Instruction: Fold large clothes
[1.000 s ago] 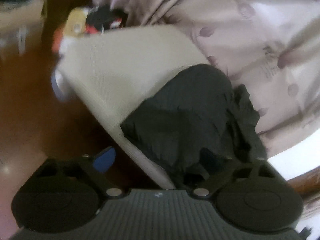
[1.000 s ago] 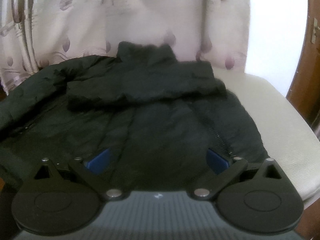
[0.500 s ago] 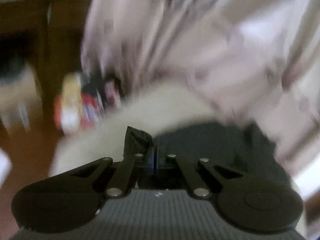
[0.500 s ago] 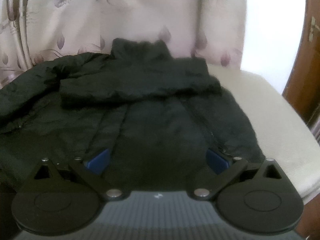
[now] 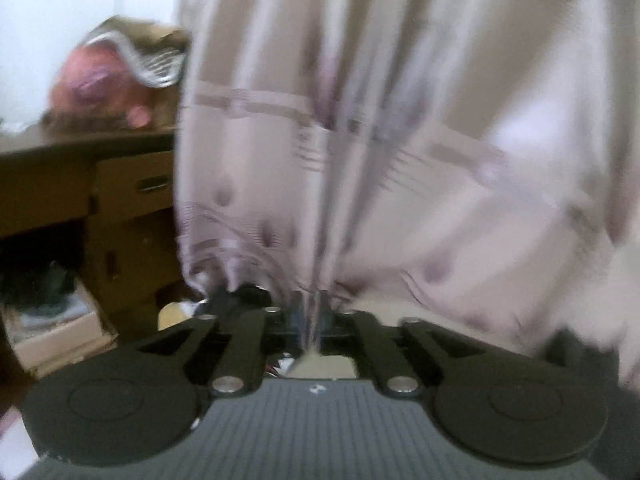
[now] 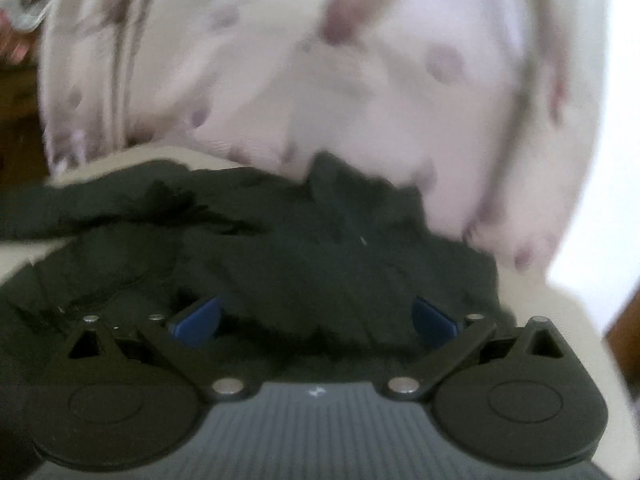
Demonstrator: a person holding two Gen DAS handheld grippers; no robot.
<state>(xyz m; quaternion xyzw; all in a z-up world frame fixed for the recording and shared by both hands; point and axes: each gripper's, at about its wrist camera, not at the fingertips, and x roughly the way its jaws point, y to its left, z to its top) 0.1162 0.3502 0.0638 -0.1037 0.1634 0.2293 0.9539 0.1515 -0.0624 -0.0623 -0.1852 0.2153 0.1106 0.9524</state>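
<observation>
The black jacket point(image 6: 300, 248) lies spread on a cream seat cushion point(image 6: 560, 304), in front of a patterned curtain point(image 6: 360, 80). Its collar point(image 6: 332, 172) points away from the right wrist camera, toward the curtain, and the hem is nearest the camera. The body's long axis therefore runs from near to far. 1 sleeve point(image 6: 100, 200) trails out to the left, across that axis.

The right gripper point(image 6: 316, 320) hovers over the hem with its jaws wide apart and both blue pads bare, holding nothing. The left gripper point(image 5: 314, 320) is raised and faces the curtain. Its jaws have just been opening and show only a thin slit. No cloth is clearly caught in them, though that view is blurred.

The step in hand looks like taking a fresh hold for the next fold. To do it well, I would pinch the hem edge through all its layers. I would also bring the left gripper down to a matching point, so the 2 lift evenly.
</observation>
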